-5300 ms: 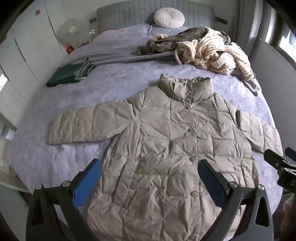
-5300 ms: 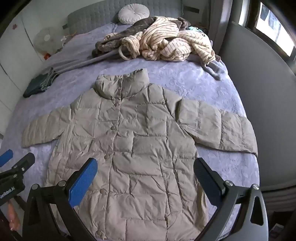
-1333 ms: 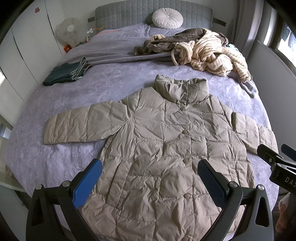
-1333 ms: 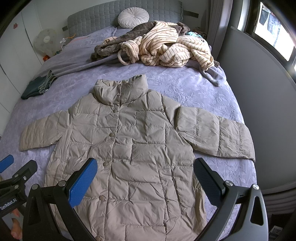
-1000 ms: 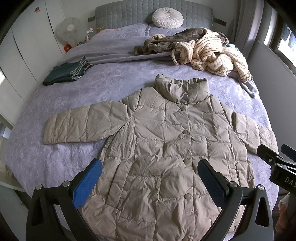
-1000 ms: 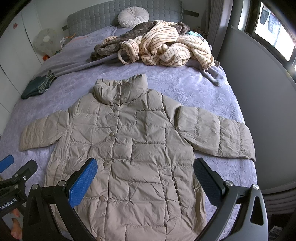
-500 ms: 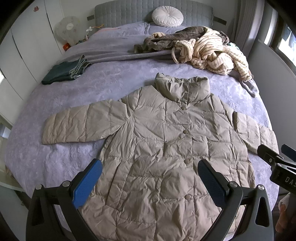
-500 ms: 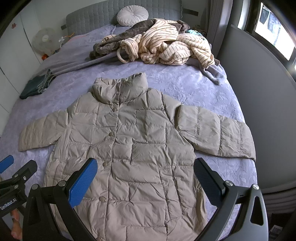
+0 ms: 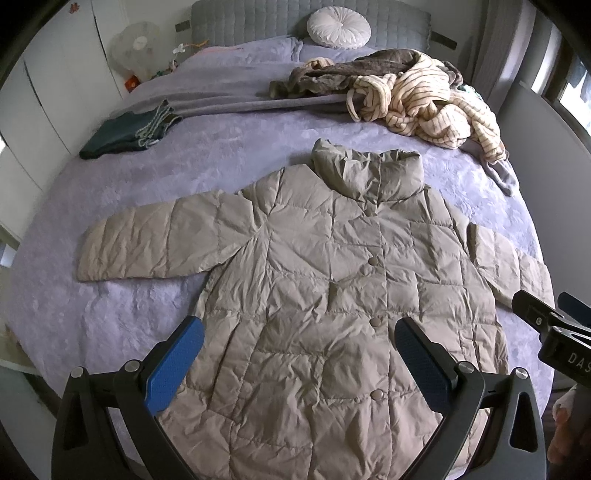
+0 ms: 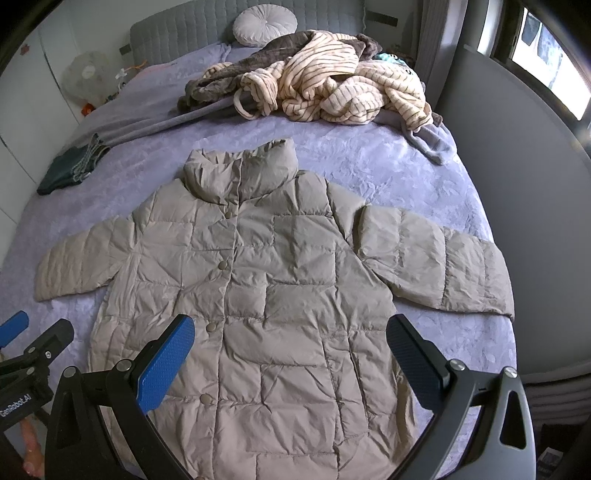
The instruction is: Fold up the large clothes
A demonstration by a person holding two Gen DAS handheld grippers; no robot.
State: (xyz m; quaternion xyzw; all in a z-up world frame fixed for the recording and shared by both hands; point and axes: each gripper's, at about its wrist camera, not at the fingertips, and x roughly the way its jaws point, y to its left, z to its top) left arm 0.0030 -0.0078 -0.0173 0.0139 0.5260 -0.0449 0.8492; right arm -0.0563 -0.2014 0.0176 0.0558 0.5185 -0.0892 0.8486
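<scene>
big puffy beige quilted coat [image 9: 332, 295] is lying flat mid-frame on purple bed [image 9: 110, 314] | left gripper [image 9: 299, 360], right gripper [image 10: 290, 349] both hanging wide apart, holding nothing | soft, light, slippery (probably); grab sleeve cuff

Jacket [image 9: 332, 295] flat mid-bed [image 9: 221, 155], clothes heap [image 9: 424, 99] behind it, folded garment [image 9: 125, 134] far left.

round white cushion [image 9: 339, 27] by grey headboard [image 9: 258, 16], white fan [image 9: 135, 46], folded dark green garment [image 9: 125, 130], lilac bedspread [image 9: 229, 147]
</scene>
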